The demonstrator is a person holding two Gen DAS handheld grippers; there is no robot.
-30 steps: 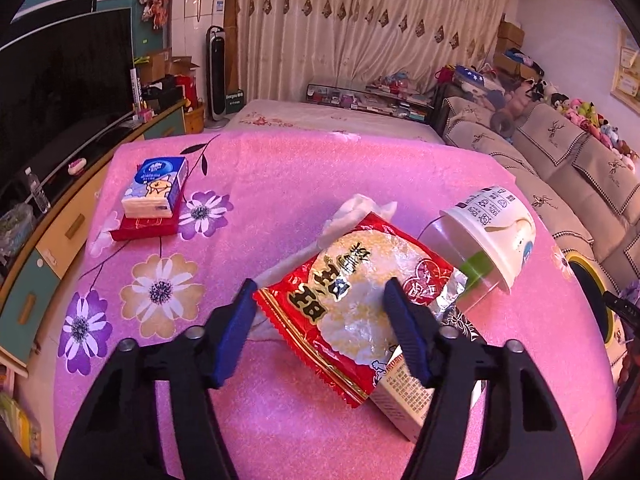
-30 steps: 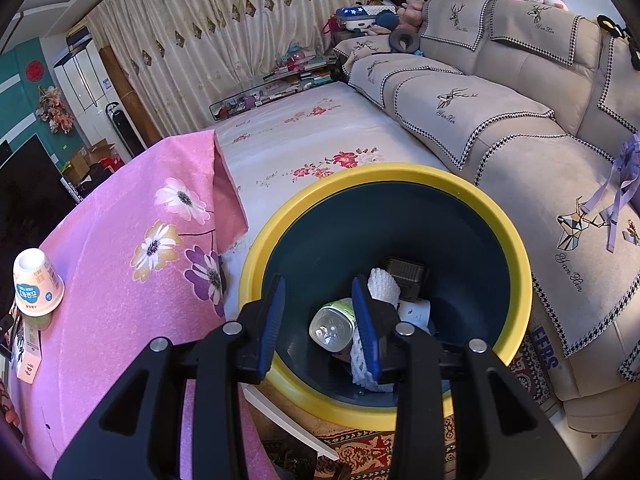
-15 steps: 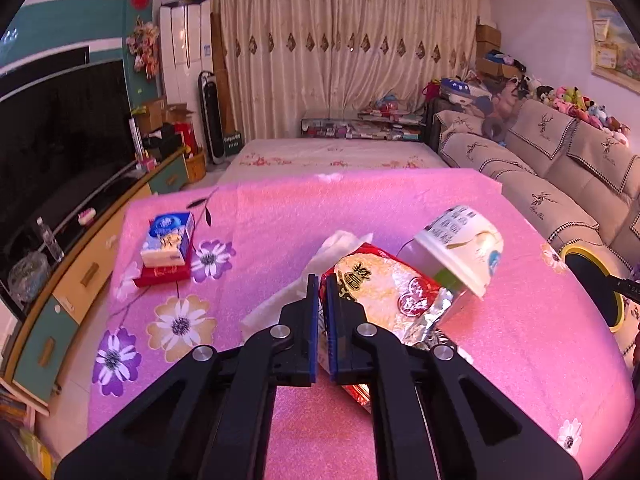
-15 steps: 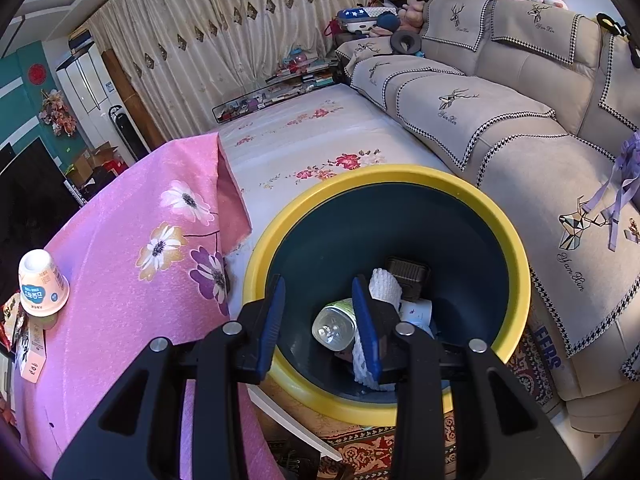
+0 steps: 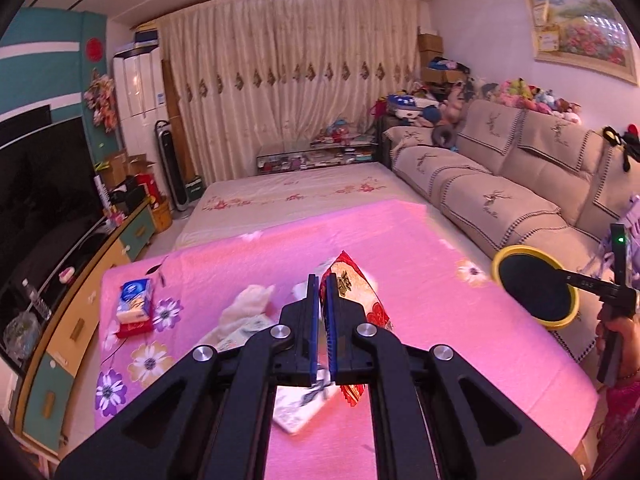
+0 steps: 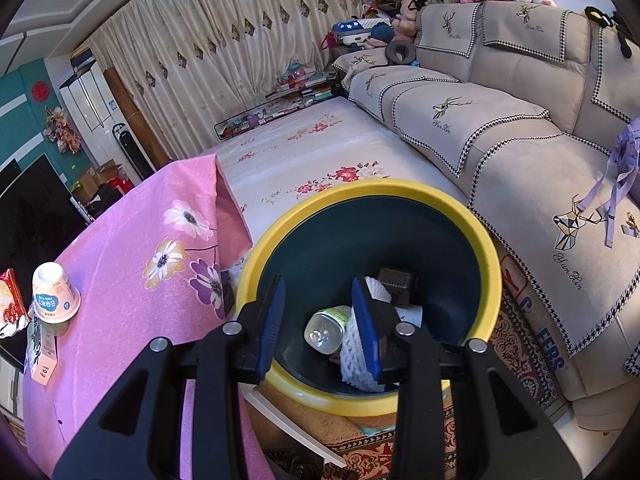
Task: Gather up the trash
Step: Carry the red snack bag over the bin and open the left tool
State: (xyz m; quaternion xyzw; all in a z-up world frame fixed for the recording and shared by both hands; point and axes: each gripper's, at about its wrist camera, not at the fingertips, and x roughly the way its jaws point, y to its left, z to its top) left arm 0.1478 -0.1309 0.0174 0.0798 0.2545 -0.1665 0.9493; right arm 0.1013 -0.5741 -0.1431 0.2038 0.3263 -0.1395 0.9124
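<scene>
My left gripper (image 5: pixel 322 280) is shut on a red snack bag (image 5: pixel 360 296) and holds it lifted above the pink table (image 5: pixel 440 340). The bag also shows at the left edge of the right wrist view (image 6: pixel 10 304). My right gripper (image 6: pixel 318 304) is open and empty above a dark bin with a yellow rim (image 6: pixel 486 248). The bin holds a plastic bottle (image 6: pixel 326 326), a white foam net (image 6: pixel 356 356) and other trash. In the left wrist view the bin (image 5: pixel 536 292) stands off the table's right edge.
On the table lie a crumpled tissue (image 5: pixel 244 308), a small carton (image 5: pixel 296 408), a tissue pack (image 5: pixel 134 300) and an upturned cup (image 6: pixel 54 300). A sofa (image 6: pixel 520 128) runs along the right. A TV cabinet (image 5: pixel 72 312) stands on the left.
My left gripper closed on the red snack bag and lifted it up off the table. The right gripper stayed open over the bin, barely moving.
</scene>
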